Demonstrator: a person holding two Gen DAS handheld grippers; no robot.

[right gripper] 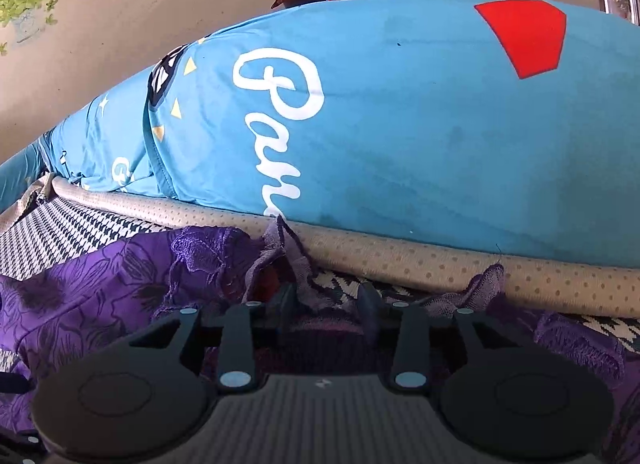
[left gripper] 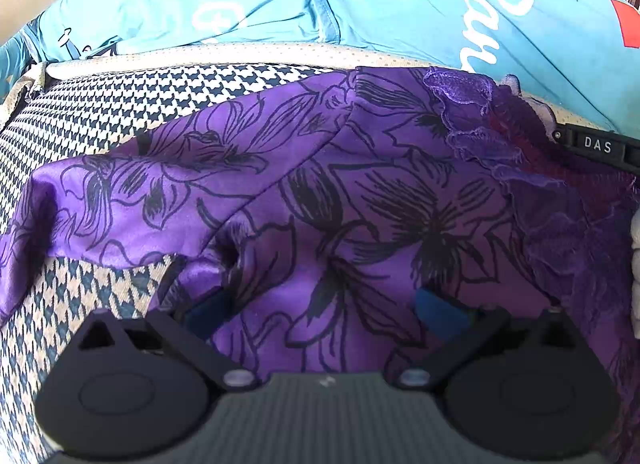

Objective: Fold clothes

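- Purple floral garment (left gripper: 360, 192) lies bunched on the houndstooth cover (left gripper: 100, 116), spread from 9 o'clock to 3 o'clock in the left view; satin part at left, lace trim (left gripper: 468, 104) up at 1 o'clock.
- Left gripper (left gripper: 320, 304): fingers spread wide, blue pads (left gripper: 436, 312) partly under or against the satin. Cloth drapes betw. them but I can't see a pinch, so I read it as released.
- Right gripper (right gripper: 326, 300): fingers set closer but w/ a gap, lace edge lying betw. and around them. Can't tell if it's gripping or just resting in the lace.
- Step, my guess: getting hold of the garment's near edges for a fold or a spread. Loose and rumpled fits either; no clean crease showing.
- Next move needs a firm pinch on one layer only. Satin looks slippery, lace could snag on the fingertips.
- Edges: dotted beige piping (right gripper: 400, 260) runs 9 to 3 o'clock just beyond the lace, blue pillow (right gripper: 400, 124) pressed right behind it. Little room at 12 o'clock.
- Open room: bare houndstooth at 9–10 o'clock in the left view. Wall (right gripper: 100, 44) well beyond.
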